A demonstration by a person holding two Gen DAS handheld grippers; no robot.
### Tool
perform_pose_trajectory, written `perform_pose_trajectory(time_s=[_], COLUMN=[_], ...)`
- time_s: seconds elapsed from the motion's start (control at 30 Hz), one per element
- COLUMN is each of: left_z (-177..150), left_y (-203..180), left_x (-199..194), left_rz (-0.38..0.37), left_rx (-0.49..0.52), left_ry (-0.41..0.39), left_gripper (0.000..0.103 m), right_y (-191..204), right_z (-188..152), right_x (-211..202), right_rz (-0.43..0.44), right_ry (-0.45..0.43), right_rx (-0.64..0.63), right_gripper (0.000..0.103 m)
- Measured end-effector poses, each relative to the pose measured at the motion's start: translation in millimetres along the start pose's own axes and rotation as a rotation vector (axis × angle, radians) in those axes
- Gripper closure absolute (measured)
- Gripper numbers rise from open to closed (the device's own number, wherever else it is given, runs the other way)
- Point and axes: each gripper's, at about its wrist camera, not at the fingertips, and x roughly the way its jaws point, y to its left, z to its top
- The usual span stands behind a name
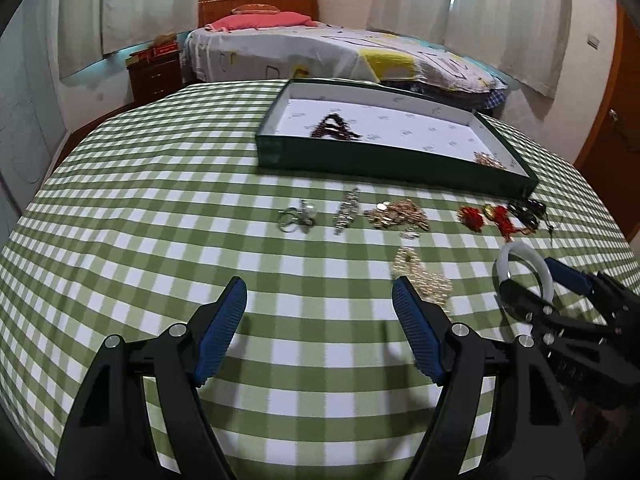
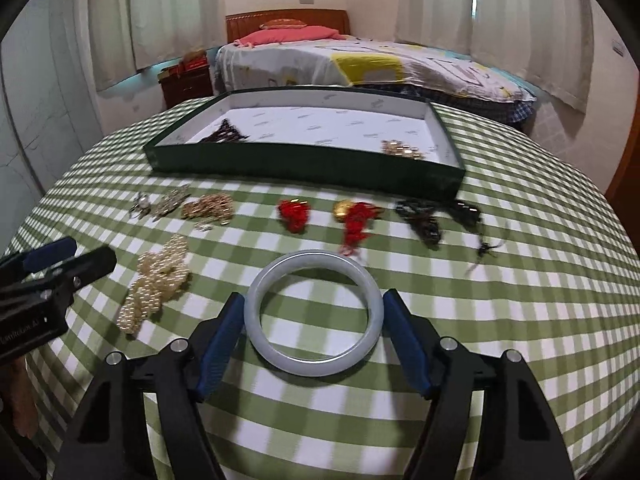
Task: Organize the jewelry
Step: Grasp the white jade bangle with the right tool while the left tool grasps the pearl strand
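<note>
A smooth, milky-white bangle [image 2: 314, 314], round and glossy like jade, lies flat on the green-and-white checked cloth of the surface [image 2: 320, 420]. The right gripper [image 2: 314, 310] has its ribbed blue jaws spread wide on either side of the bangle; whether they touch its rim cannot be told. The left gripper [image 1: 319, 294] hangs with jaws wide apart and holding nothing, beside a knobbly heap of cream pearls [image 2: 154, 284]. Farther back stands a shallow dark-green box [image 2: 304, 168] with a white printed lining, holding dark beads [image 2: 226, 133] and a gold chain [image 2: 402, 149].
</note>
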Motion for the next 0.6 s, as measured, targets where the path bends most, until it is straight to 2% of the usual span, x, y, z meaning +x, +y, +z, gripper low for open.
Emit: perform_pose_trajectory(time_s=[0.33, 0.37, 0.47, 0.53, 0.6], left_z=[0, 0, -2, -4, -5], left_y=[-39, -41, -45, -47, -49], left_x=[9, 11, 21, 21, 20], left_rz=[-0.065, -0.064, -0.069, -0.068, -0.075], left_rx=[0.079, 0.087, 0.099, 0.114, 0.131], left_ry=[0.023, 0.026, 0.066, 0.06, 0.057], left_gripper=[0.03, 0.033, 0.056, 0.063, 0.077], right_y=[-33, -34, -36, -36, -36], right_z=[-2, -2, -4, -4, -5], right_x=[-7, -7, -7, -6, -6], right_rz=[-0.012, -0.01, -0.004, 0.001, 0.004], right_ry=[-0.016, -0.015, -0.013, -0.013, -0.013], right_rx=[0.079, 0.083, 0.09, 0.092, 0.092], right_gripper=[0.034, 0.034, 0.034, 0.034, 0.034])
